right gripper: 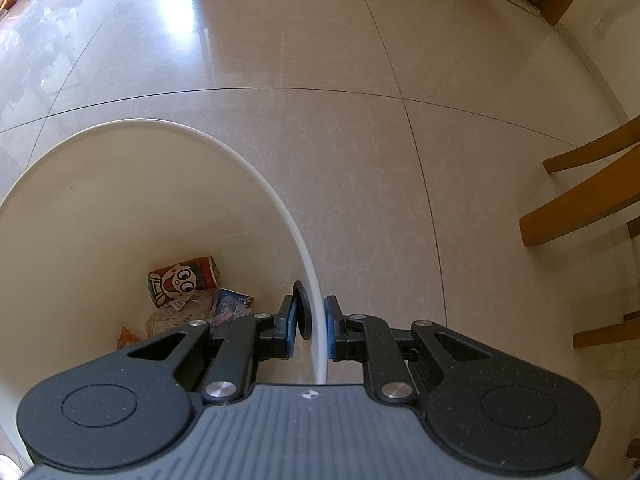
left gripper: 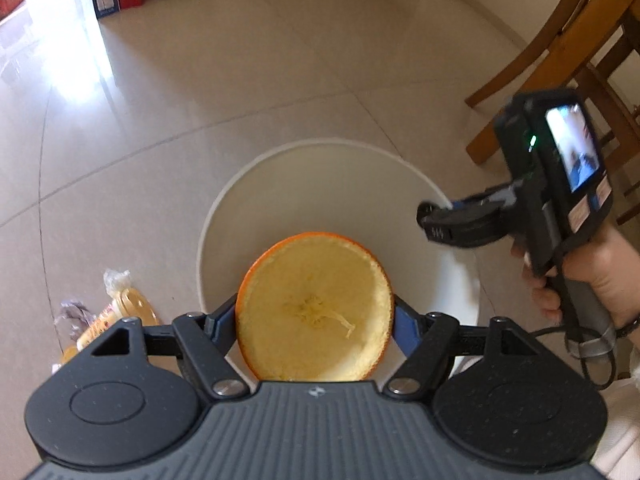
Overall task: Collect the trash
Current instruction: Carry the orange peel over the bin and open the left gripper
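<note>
Orange peel half (left gripper: pixel 314 308), pith side facing the camera, clamped at lower centre of the frame between the left gripper (left gripper: pixel 314 320) pads, above the white bin (left gripper: pixel 224 216). Right gripper (right gripper: pixel 316 326) closed on the bin rim at lower centre. Open tiled floor (right gripper: pixel 360 160) beyond; wooden chair (right gripper: pixel 580 208) at right edge.

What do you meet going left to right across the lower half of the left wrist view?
Crumpled clear and yellow plastic wrappers on the floor → hollowed orange peel half held in the left gripper over the white round plastic bin → right gripper clamped on the bin's rim → hand holding it.
</note>
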A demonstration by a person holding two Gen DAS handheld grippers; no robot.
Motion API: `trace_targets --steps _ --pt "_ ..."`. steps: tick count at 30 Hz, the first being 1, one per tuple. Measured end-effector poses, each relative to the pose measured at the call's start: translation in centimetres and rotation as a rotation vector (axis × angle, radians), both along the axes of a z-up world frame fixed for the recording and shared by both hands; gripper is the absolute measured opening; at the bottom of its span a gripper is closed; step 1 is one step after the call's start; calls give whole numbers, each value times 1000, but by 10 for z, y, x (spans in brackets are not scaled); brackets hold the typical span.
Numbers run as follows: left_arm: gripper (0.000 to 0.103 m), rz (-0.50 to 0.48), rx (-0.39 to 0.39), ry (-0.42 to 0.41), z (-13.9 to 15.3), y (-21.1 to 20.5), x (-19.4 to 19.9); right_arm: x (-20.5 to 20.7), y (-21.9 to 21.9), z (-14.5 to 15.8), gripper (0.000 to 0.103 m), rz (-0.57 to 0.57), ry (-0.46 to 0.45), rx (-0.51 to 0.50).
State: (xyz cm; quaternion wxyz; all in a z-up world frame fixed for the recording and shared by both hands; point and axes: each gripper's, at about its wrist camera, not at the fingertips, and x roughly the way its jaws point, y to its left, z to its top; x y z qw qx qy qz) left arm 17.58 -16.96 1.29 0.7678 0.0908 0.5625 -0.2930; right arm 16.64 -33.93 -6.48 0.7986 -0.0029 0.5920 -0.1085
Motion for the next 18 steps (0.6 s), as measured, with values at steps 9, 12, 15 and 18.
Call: trace_targets --steps 9,12,15,18 --pt "90 40 -39 -43 10 17 5 0 0 0 17 3 -1 -2" --pt "92 70 -37 -60 15 32 12 0 1 0 17 3 -1 -3" --pt "93 106 -22 -68 15 51 18 0 1 0 17 1 -1 0" --pt "93 149 -7 -62 13 72 25 0 1 0 17 1 -1 0"
